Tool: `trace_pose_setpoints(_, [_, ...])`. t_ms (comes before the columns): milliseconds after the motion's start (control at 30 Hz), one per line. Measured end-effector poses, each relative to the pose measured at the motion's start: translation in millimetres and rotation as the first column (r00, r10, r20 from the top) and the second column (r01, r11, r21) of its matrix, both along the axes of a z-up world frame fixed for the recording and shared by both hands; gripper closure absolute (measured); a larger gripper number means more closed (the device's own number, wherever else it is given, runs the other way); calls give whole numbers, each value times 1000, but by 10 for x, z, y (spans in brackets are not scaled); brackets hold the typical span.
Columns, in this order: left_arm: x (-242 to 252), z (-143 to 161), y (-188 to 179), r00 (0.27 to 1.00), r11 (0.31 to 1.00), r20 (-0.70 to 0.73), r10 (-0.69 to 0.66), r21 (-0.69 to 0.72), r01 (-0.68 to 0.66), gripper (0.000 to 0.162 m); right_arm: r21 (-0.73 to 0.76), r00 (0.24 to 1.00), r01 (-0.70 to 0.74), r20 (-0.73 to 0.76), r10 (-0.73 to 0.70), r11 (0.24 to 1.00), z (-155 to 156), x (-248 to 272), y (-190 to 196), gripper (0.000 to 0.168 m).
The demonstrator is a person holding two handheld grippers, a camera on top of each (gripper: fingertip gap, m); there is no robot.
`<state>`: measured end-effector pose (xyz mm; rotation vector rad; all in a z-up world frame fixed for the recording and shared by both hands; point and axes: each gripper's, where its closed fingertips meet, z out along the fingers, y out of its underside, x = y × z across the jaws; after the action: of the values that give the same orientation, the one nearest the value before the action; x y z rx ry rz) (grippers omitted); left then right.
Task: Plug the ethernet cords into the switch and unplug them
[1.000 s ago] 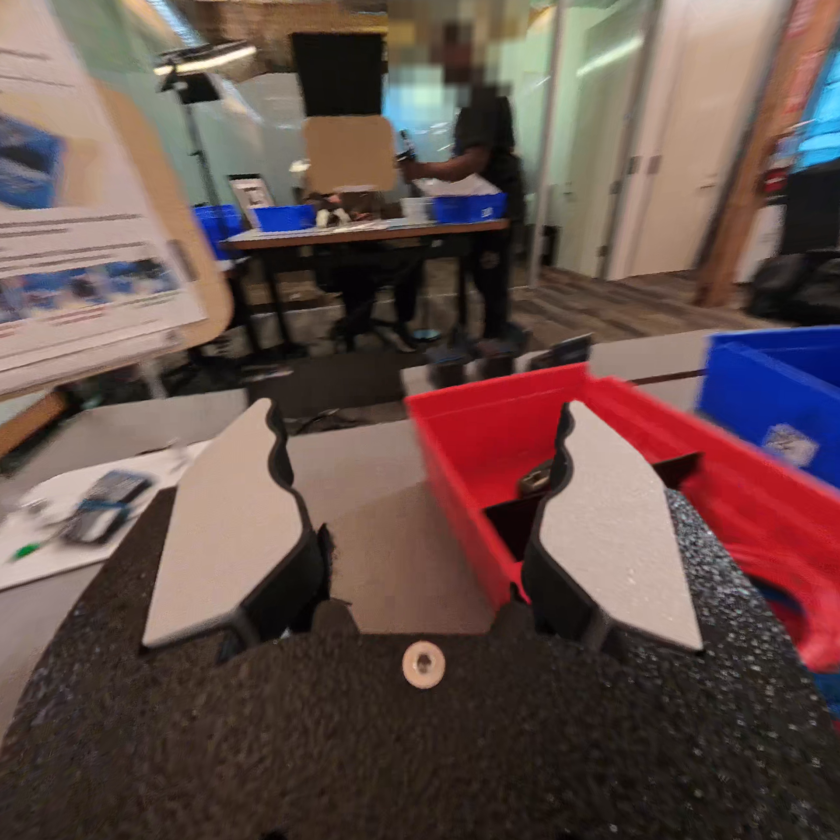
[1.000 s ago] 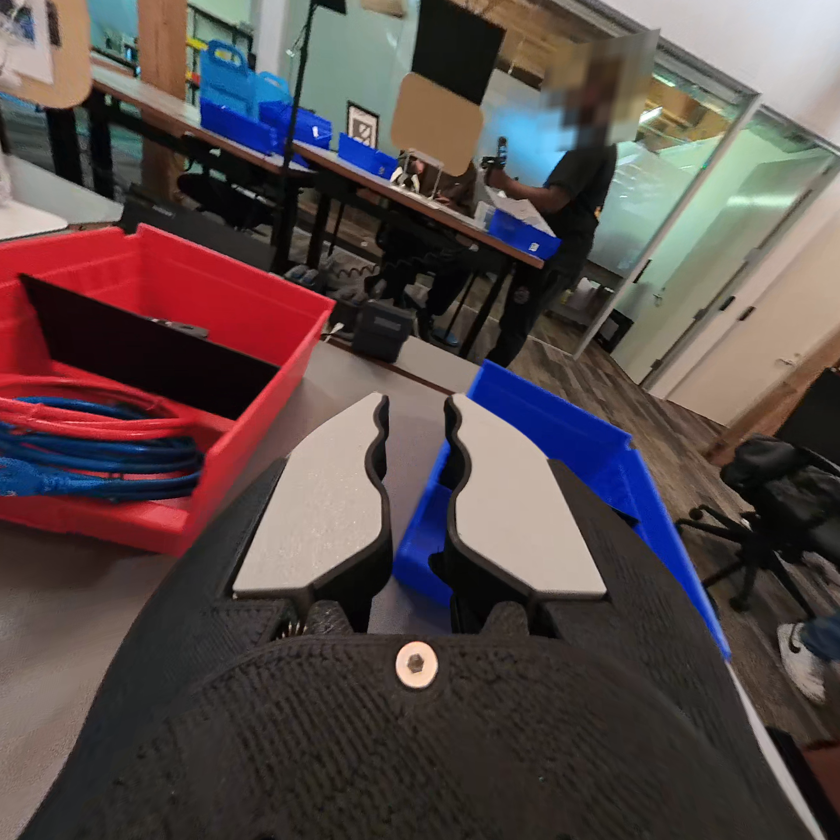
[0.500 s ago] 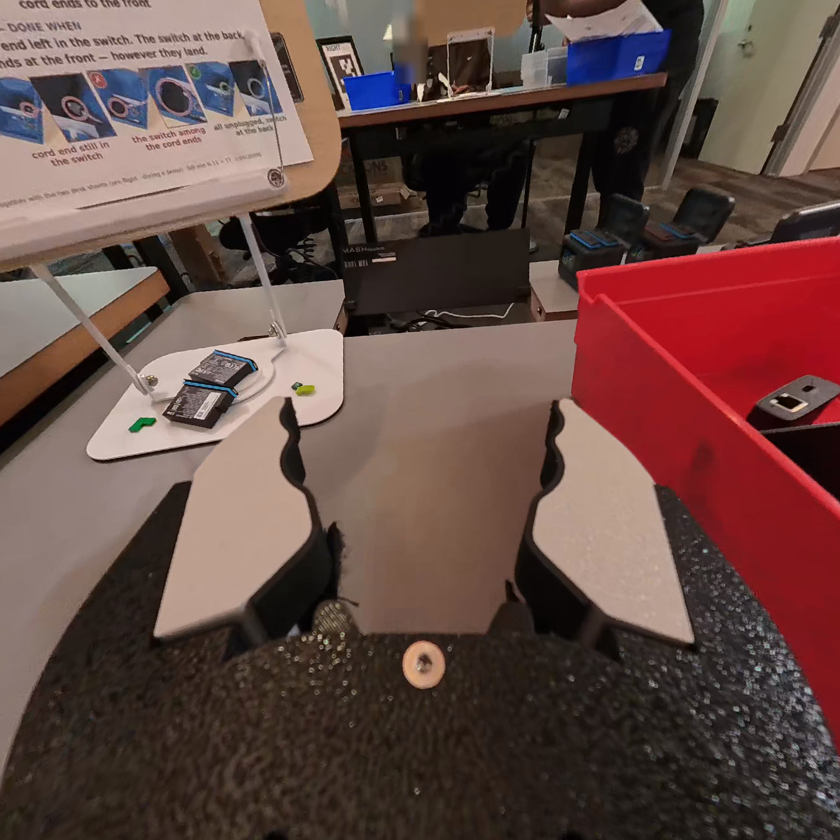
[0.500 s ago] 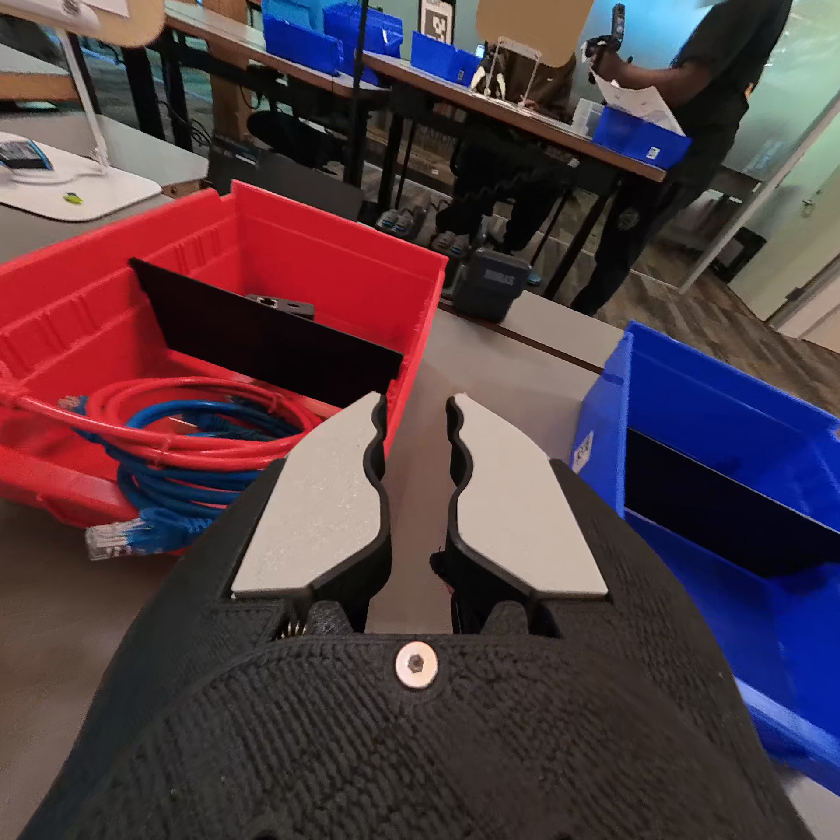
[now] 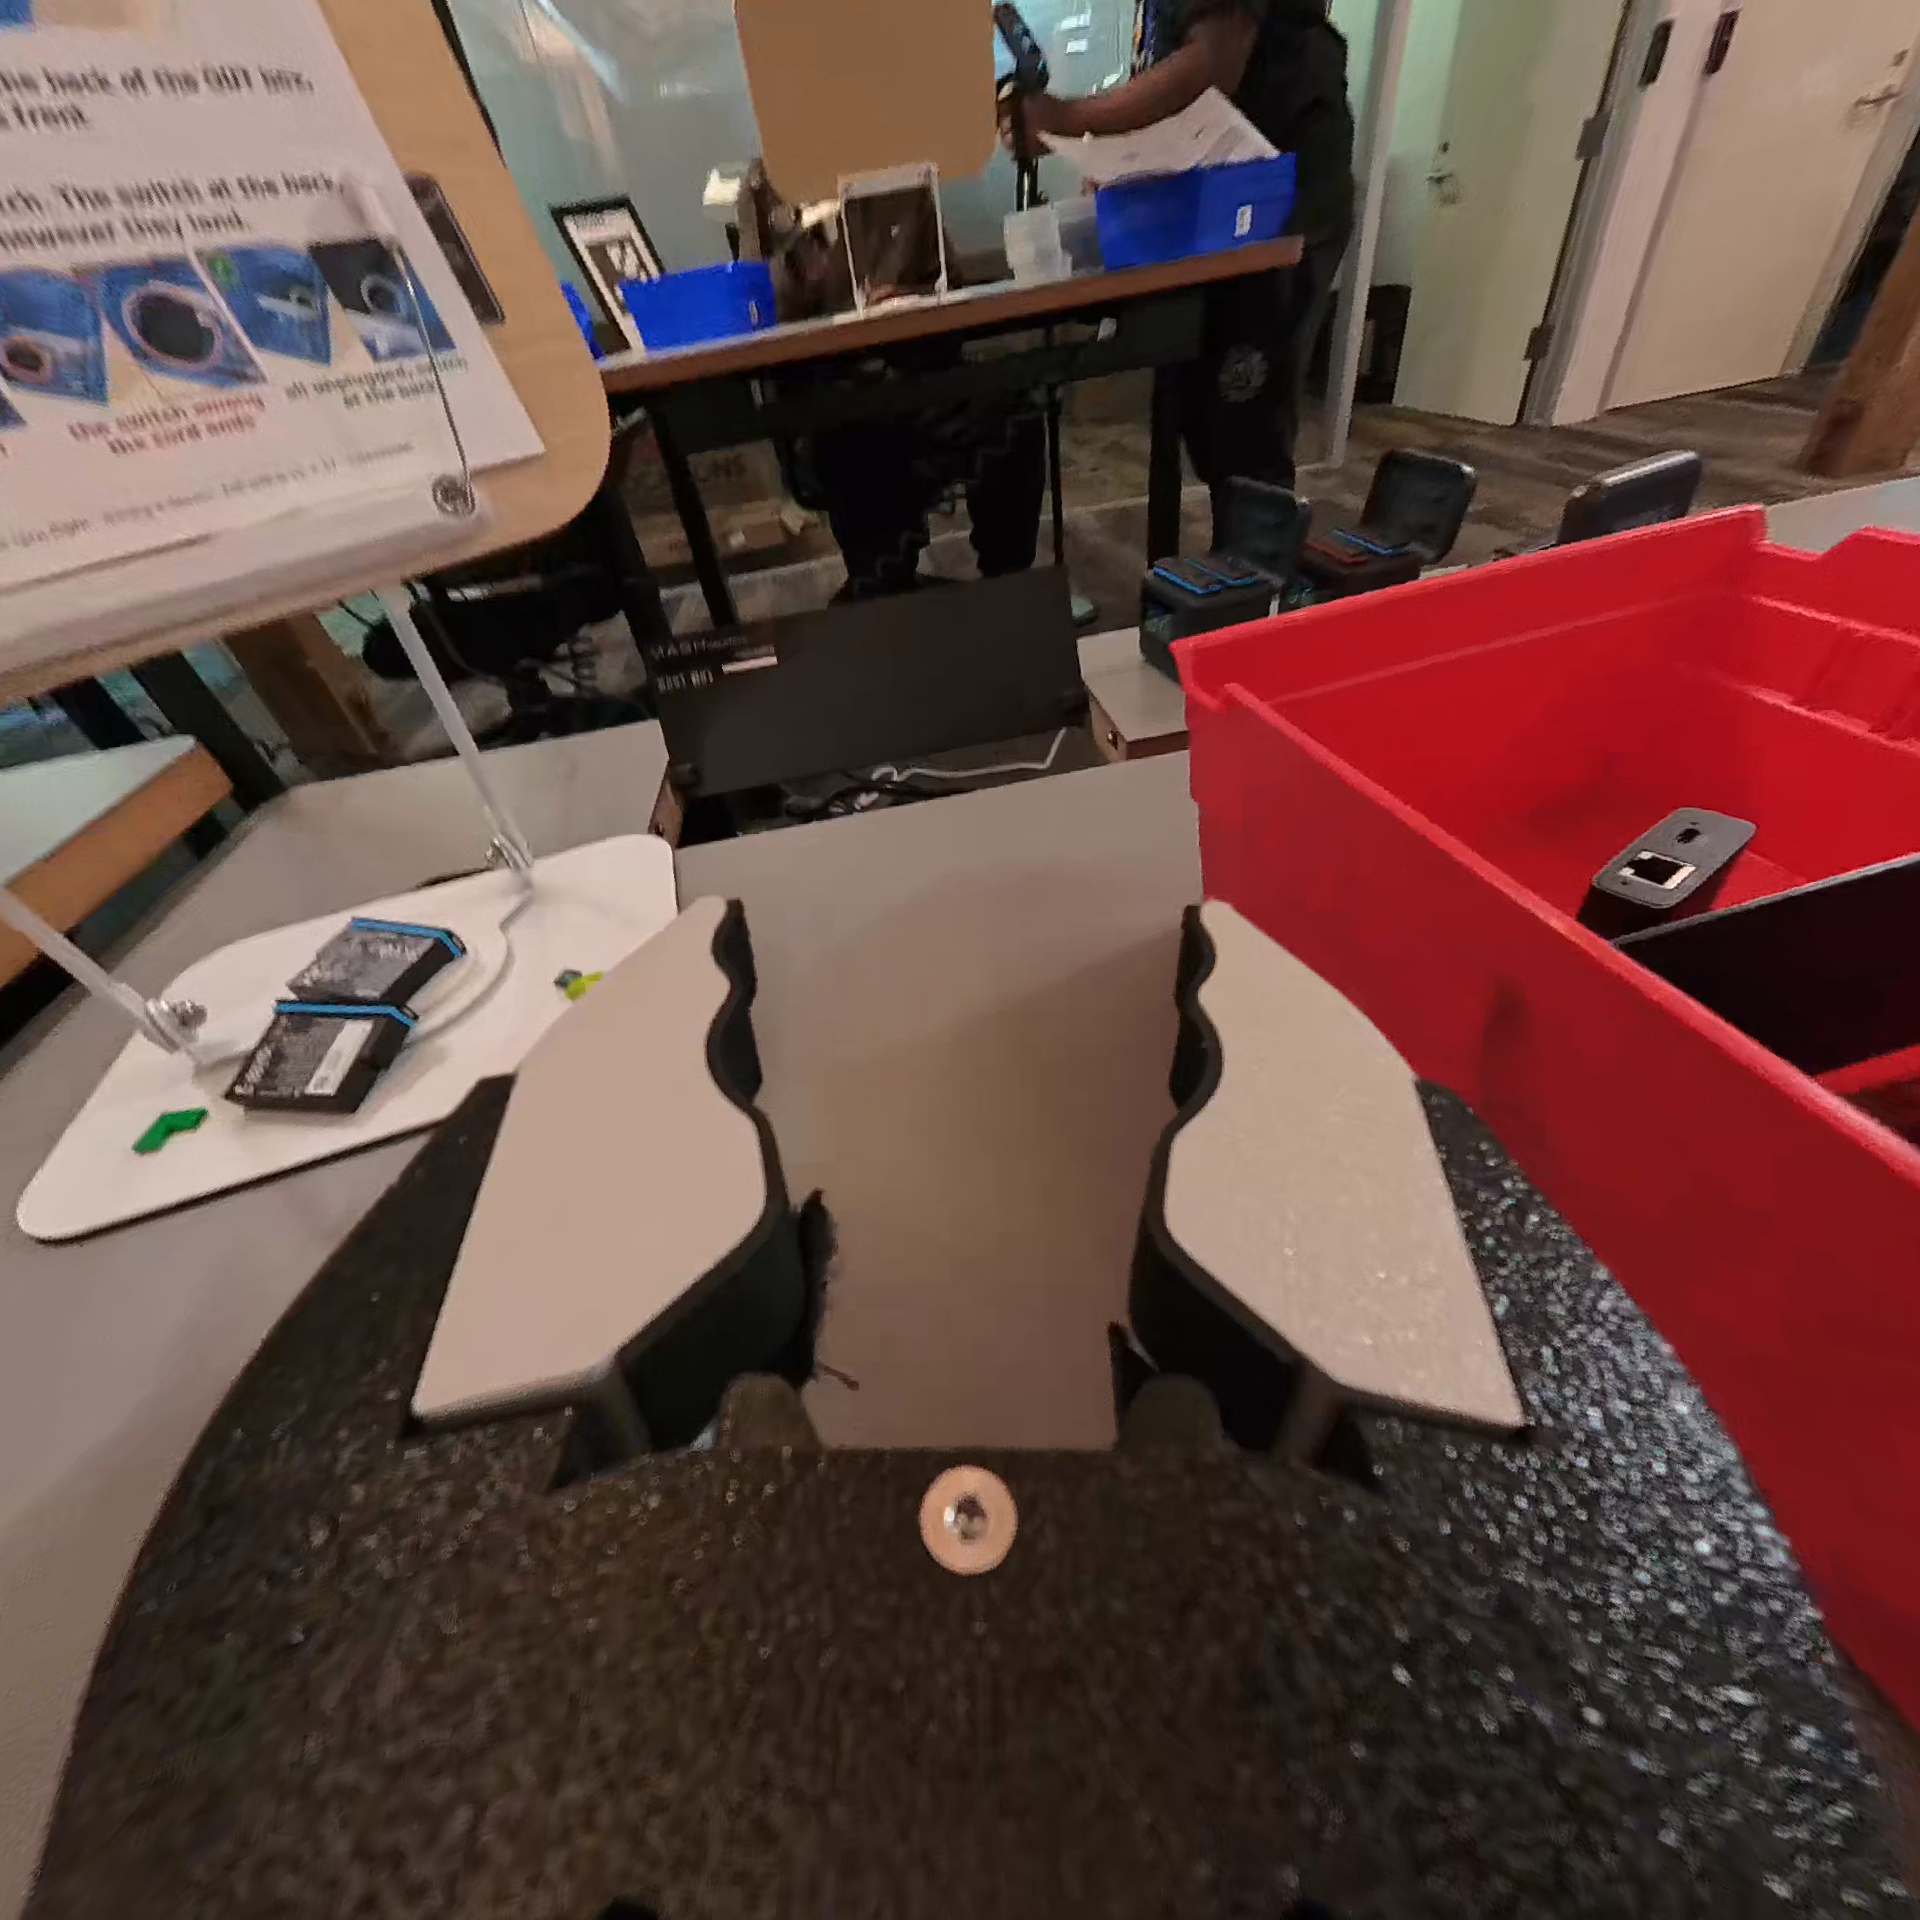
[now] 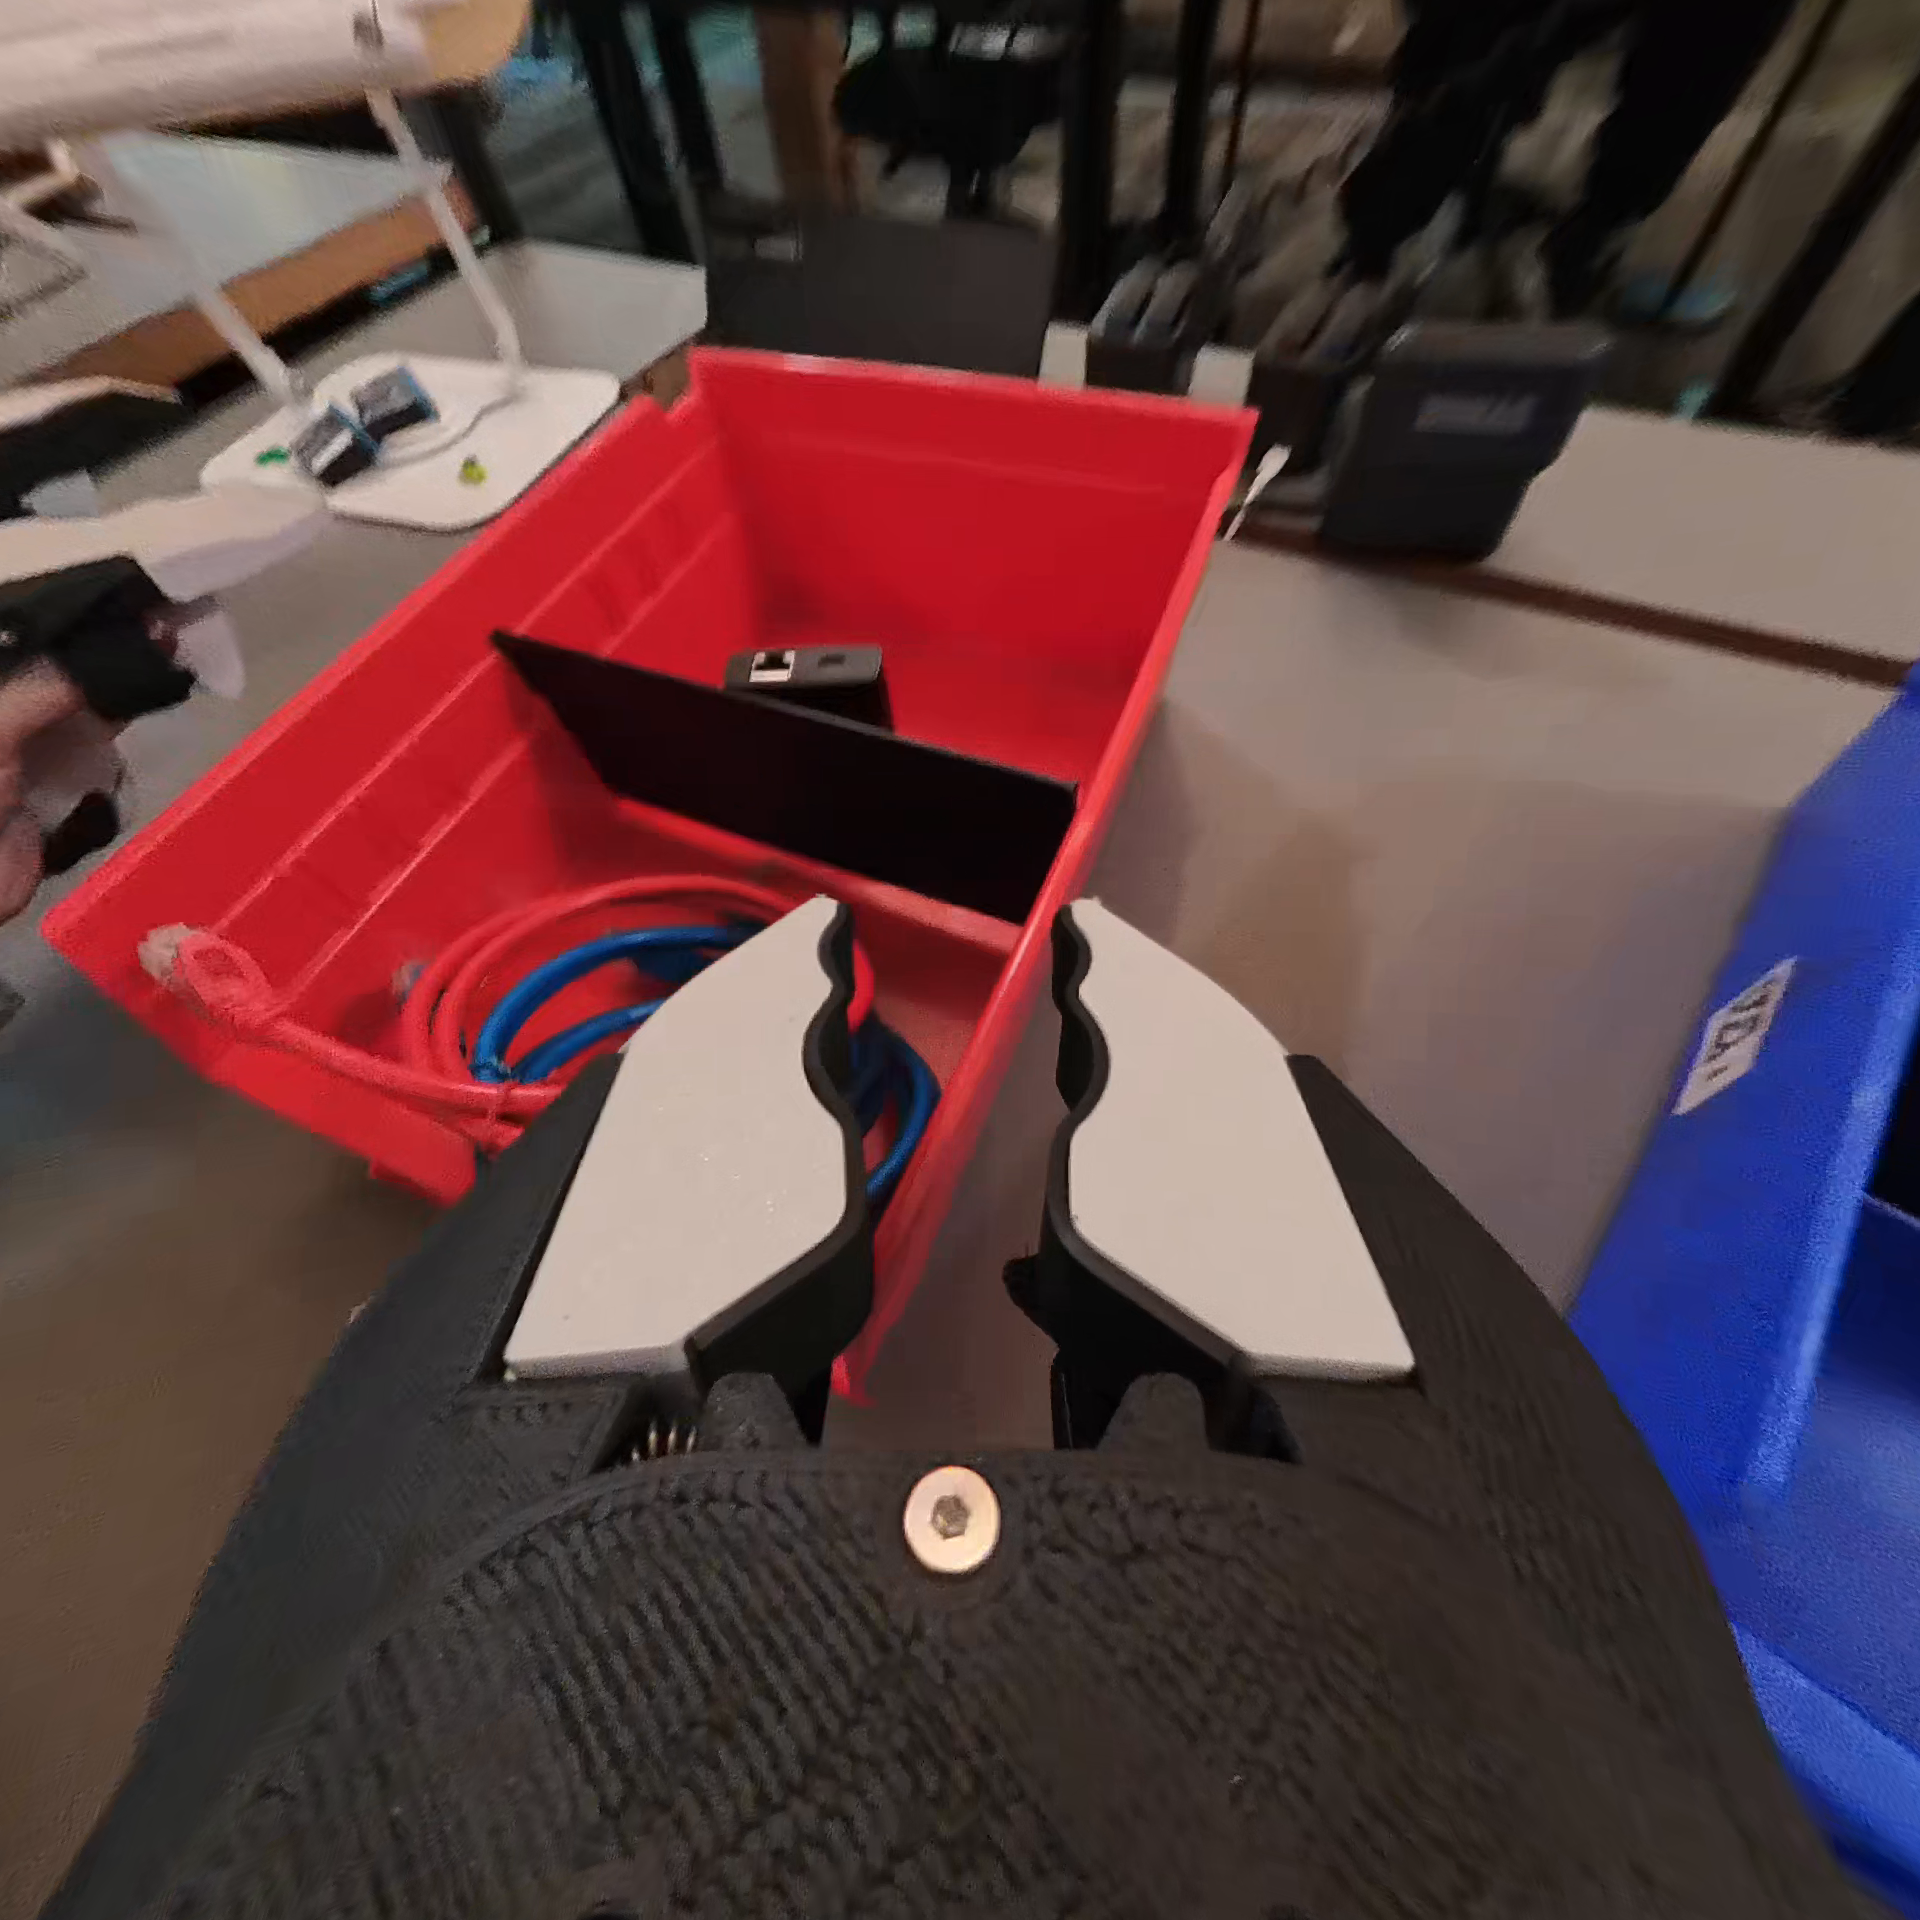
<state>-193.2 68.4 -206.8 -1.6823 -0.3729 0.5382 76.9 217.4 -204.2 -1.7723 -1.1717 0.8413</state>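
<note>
Bare grey table (image 5: pixel 966 1091) ahead of my left gripper (image 5: pixel 961 925); red bin (image 5: pixel 1455 935) wall blocks right.

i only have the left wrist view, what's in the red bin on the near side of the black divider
Observer: A coil of red and blue cables lies in that near compartment of the red bin, in front of the black divider.
Operator: where's the right gripper
Observer: The right gripper is open and holds nothing. It is above the bin's near right wall.
Operator: anything to the right of the bin
Observer: A blue bin stands on the table there, apart from the red one.
</note>
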Motion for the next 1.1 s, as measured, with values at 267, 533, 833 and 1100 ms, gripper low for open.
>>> trace_pose_setpoints(267, [279,-245,171,981,981,-7,-194,-26,194,89,-35,982,-27,186,33,999,-309,-73,60,138])
trace_pose_setpoints(533, [283,-266,149,983,984,-86,-162,-84,155,94,147,952,35,296,-77,989,-324,-134,148,152])
trace_pose_setpoints(833, [23,-200,-28,997,997,-32,-69,-20,68,97,114,963,-66,269,33,991,-325,-410,-303,135])
trace_pose_setpoints(1100, [-124,-127,-156,1000,1000,-10,-13,27,13,97,326,989,73,95,-110,942,138,91,-61,138])
